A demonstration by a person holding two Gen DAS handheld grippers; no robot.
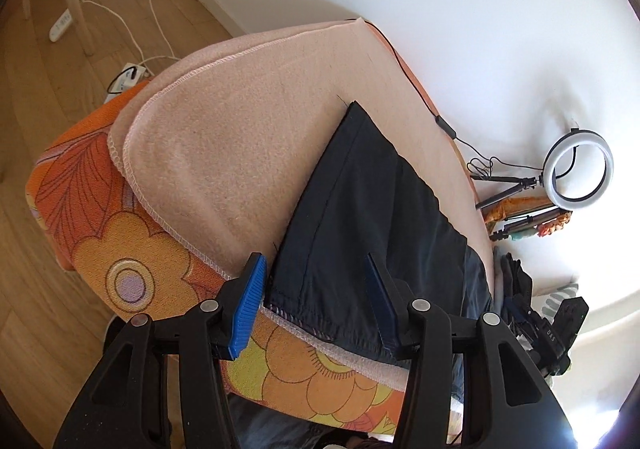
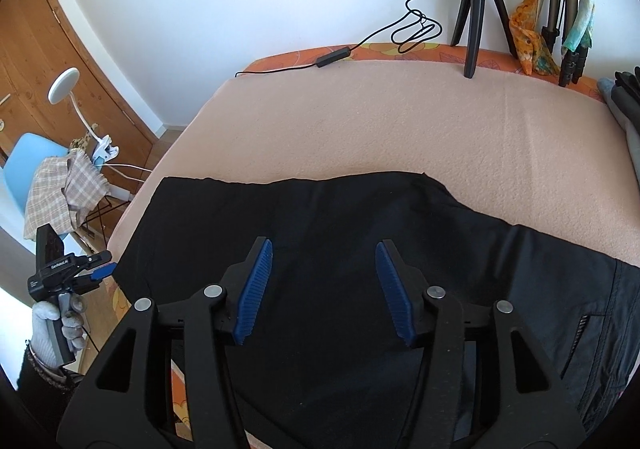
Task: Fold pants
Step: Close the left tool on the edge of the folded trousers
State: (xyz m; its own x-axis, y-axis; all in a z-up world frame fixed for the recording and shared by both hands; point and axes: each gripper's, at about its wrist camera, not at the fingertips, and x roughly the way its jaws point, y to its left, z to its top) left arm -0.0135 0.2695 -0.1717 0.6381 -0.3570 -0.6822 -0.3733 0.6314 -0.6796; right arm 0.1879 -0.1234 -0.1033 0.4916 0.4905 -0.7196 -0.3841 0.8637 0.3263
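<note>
Dark navy pants (image 1: 360, 217) lie flat on a pink blanket (image 1: 248, 137) spread over the bed, leg hems toward the left end. In the right wrist view the pants (image 2: 320, 217) fill the near half of the blanket, with the pocket end at the right. My left gripper (image 1: 316, 281) is open, its jaws straddling the hem corner at the bed's edge. My right gripper (image 2: 324, 269) is open and empty, hovering over the middle of the pants. The left gripper also shows in the right wrist view (image 2: 102, 269), at the pants' left edge.
An orange flowered mattress cover (image 1: 132, 257) shows under the blanket. A ring light on a tripod (image 1: 580, 173) and a black cable (image 2: 336, 57) stand at the far side by the white wall. Folded dark clothes (image 2: 624, 101) lie at the right. A chair with checked cloth (image 2: 60, 185) stands on the floor at left.
</note>
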